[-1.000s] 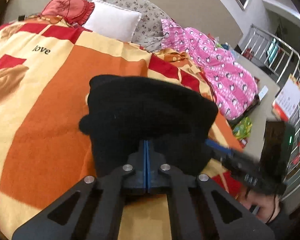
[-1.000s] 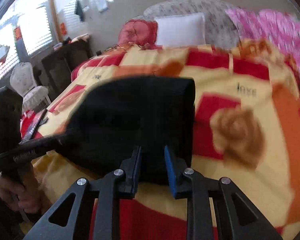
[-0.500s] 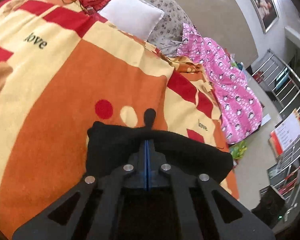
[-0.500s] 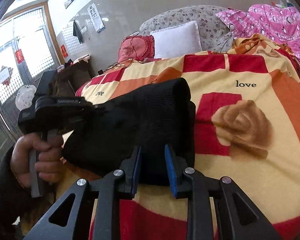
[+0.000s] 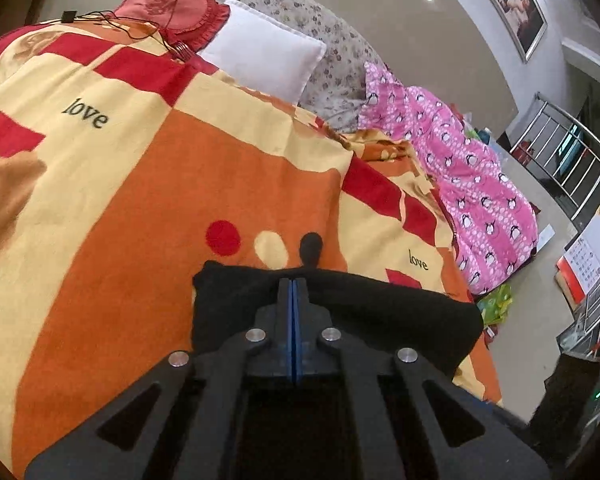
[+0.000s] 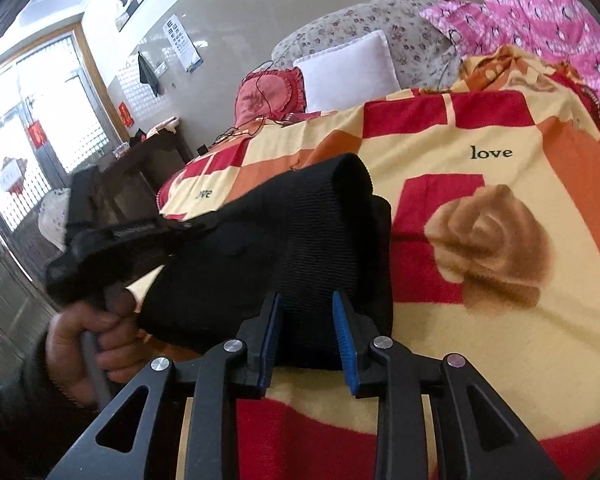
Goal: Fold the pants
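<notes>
Your right gripper (image 6: pixel 308 340) is opening around the black pants (image 6: pixel 284 248), releasing the fold; your left gripper (image 5: pixel 293 304) has lowered its pinched edge onto the bed (image 5: pixel 140 200).

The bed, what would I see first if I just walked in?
The bright orange, red and yellow blanket covering the bed, with "love" printed on it. On it lie folded black pants, with two grippers at them: the left gripper pinched shut, the right gripper opening around the pants' near edge. A pink penguin cloth lies past the blanket.
</notes>
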`<state>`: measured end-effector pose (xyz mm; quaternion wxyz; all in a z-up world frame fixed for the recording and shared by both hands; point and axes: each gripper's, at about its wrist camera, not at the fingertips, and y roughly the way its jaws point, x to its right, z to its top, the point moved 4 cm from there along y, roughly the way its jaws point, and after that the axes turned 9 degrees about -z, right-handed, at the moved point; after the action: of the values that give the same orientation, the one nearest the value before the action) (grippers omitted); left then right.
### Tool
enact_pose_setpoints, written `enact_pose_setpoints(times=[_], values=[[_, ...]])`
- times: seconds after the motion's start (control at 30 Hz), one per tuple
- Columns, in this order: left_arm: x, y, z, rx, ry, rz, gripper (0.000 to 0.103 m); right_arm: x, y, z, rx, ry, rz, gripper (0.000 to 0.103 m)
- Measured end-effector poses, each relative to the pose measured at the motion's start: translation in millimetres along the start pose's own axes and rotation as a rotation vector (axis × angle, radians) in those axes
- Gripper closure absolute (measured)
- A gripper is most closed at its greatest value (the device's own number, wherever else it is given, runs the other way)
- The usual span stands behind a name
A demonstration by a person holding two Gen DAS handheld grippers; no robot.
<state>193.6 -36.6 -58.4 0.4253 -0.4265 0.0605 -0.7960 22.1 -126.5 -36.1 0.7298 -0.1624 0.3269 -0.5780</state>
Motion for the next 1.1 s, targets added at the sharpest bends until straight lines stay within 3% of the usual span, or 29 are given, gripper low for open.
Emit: enact_pose_setpoints(times=[0.13, 0.27, 0.33, 0.37, 0.4, 0.47, 0.5, 0.57, 0.6, 0.73, 0.93, 1.03, 1.1], values=[[-1.8, -1.9, -1.9, 0.01, -0.013, -0.028, 0.102, -4.1, -25.0, 38.4, 0.121, -0.005, -0.032, 0.069], [1.2, -4.3, -3.4, 0.015, -0.002, -0.053, 0.101, -31.3, -6.0, 67.3, 0.119, -0.111, -0.061, 0.07], [6.0, -6.4, -4.5, 0.021, 0.021, -0.06, 0.098, -35.1, 20.2, 69.0, 0.064, -0.157, -0.145, 0.076], [7.7, -7.8, -4.9, 0.024, 0.026, -0.067, 0.096, -26.3, 45.3, 65.0, -0.023, -0.151, -0.228, 0.075], [10.0, -10.3, -4.9, 0.033, 0.033, -0.071, 0.094, -11.9, 70.3, 56.1, -0.115, -0.098, -0.256, 0.072], [12.4, -17.1, -4.1, 0.058, 0.032, -0.08, 0.086, -3.3, 76.6, 52.6, -0.055, -0.075, -0.206, 0.073], [11.6, -25.4, -2.6, 0.1, 0.027, -0.068, 0.084, -1.5, 76.0, 52.0, -0.052, -0.061, -0.197, 0.072], [6.3, -40.5, 2.4, 0.181, 0.006, -0.04, 0.069, -1.6, 75.9, 50.9, -0.048, -0.067, -0.197, 0.072], [1.5, -43.5, 3.8, 0.198, -0.016, -0.036, 0.069, -1.2, 76.2, 50.6, -0.047, -0.079, -0.194, 0.072], [-16.7, -23.5, 0.1, 0.1, -0.118, -0.051, 0.069, 4.0, 75.3, 49.9, -0.05, -0.063, -0.162, 0.072], [-1.7, -22.5, -1.6, 0.103, -0.025, -0.02, 0.069, 3.1, 73.9, 51.7, -0.04, -0.033, -0.181, 0.073], [-6.5, -15.5, -4.1, 0.062, -0.032, 0.007, 0.069, 2.4, 73.7, 51.9, -0.04, -0.039, -0.187, 0.073], [-6.8, -18.6, -4.0, 0.076, -0.033, 0.017, 0.067, 2.9, 73.4, 51.8, -0.04, -0.036, -0.181, 0.073]])
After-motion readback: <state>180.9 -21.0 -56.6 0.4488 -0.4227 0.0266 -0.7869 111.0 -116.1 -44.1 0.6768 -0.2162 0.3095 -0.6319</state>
